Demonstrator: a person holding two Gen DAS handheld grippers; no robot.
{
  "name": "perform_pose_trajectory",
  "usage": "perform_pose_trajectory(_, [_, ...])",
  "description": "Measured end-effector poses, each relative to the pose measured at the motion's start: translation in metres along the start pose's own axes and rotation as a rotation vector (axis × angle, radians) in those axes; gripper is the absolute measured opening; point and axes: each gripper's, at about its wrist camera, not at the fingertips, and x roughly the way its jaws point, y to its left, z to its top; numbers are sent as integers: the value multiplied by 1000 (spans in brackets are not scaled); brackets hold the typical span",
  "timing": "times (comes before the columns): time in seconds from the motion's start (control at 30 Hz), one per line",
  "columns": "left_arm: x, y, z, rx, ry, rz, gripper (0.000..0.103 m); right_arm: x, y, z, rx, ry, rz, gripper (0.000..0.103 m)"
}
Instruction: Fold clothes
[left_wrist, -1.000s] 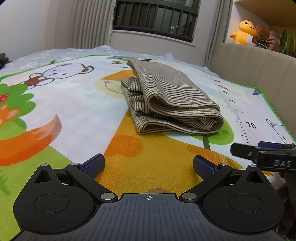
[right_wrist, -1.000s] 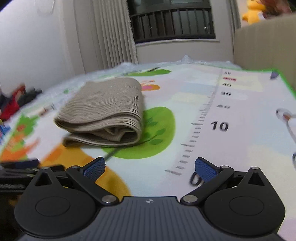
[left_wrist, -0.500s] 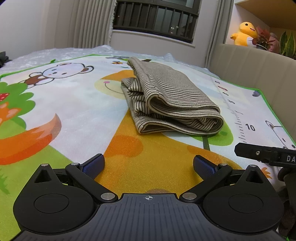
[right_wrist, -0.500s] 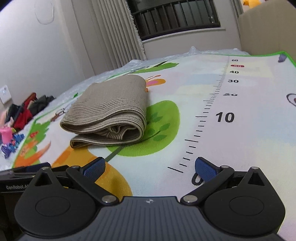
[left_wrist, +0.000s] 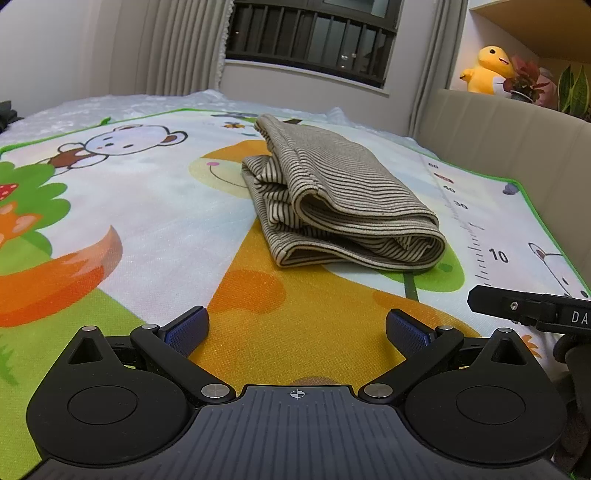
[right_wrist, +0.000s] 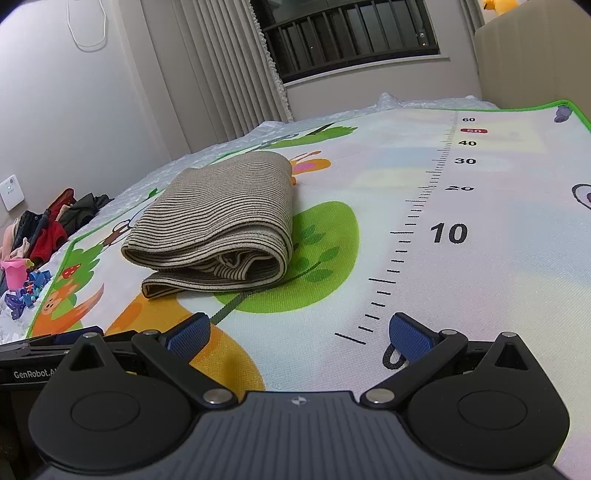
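Left wrist view: striped garment (left_wrist: 343, 206) lies folded mid-mat (left_wrist: 155, 229), w/ left gripper (left_wrist: 295, 328) & right gripper (right_wrist: 299, 332) both spread, empty, near mat's front edge; right one's drawn back since 1 s ago, so fold's prob done

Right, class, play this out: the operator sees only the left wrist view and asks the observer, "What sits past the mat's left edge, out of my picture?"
Observer: A pink toy bucket stands just off the mat.
Operator: Anything beside it?
Observer: Small blue toys, scattered next to the bucket.
Operator: Is the right gripper holding anything?
Observer: No. The right gripper is open and empty, and the folded striped garment lies apart, ahead of it.
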Motion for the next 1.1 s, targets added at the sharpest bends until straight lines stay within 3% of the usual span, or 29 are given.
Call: perform_pose_trajectory(1.1, [0, 0, 0, -4, -1, -3, 103, -1, -1, 0, 10, -6, 3, 103])
